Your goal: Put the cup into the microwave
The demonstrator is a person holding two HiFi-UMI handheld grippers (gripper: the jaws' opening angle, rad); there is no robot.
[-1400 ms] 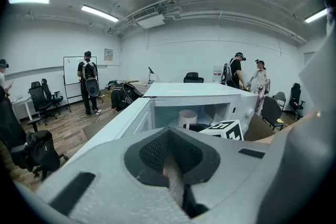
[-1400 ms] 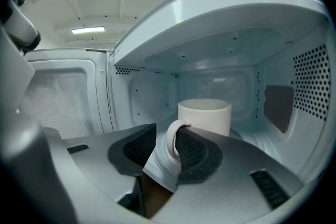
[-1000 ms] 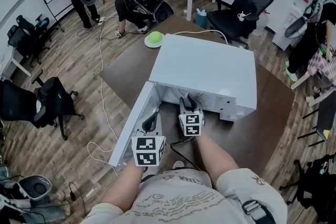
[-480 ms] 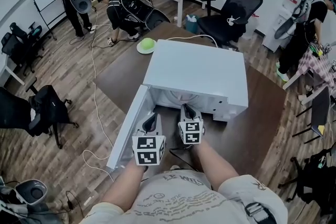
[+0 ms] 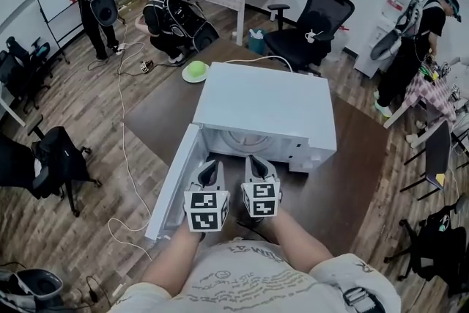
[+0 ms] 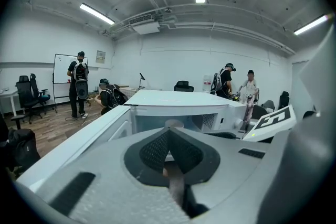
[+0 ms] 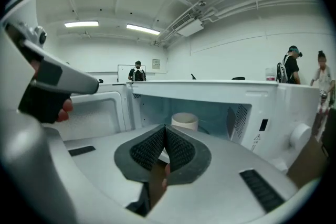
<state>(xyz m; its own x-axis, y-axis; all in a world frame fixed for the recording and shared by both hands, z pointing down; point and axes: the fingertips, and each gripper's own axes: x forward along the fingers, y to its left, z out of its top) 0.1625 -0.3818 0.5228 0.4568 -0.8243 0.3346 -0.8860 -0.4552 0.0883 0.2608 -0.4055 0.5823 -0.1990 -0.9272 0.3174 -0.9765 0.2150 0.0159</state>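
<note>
The white microwave (image 5: pixel 260 102) stands on the brown table with its door (image 5: pixel 172 183) swung open to the left. A pale cup (image 7: pixel 184 121) stands upright inside the cavity, and its rim (image 6: pixel 173 124) just shows over the left jaws. Both grippers hover side by side before the opening, pointing into it. My right gripper (image 5: pixel 256 166) (image 7: pixel 165 129) is shut with nothing between its pads and is well short of the cup. My left gripper (image 5: pixel 209 168) (image 6: pixel 168 132) sits next to the door, its pads together and empty.
A green object on a white plate (image 5: pixel 196 71) lies on the table (image 5: pixel 352 179) behind the microwave's left corner. A black office chair (image 5: pixel 311 18) stands beyond the table. Several people work around the room, and cables trail across the wood floor (image 5: pixel 132 157) on the left.
My right gripper has drawn back out of the microwave's mouth toward me and now sits level with the left one. The left gripper has stayed about where it was.
</note>
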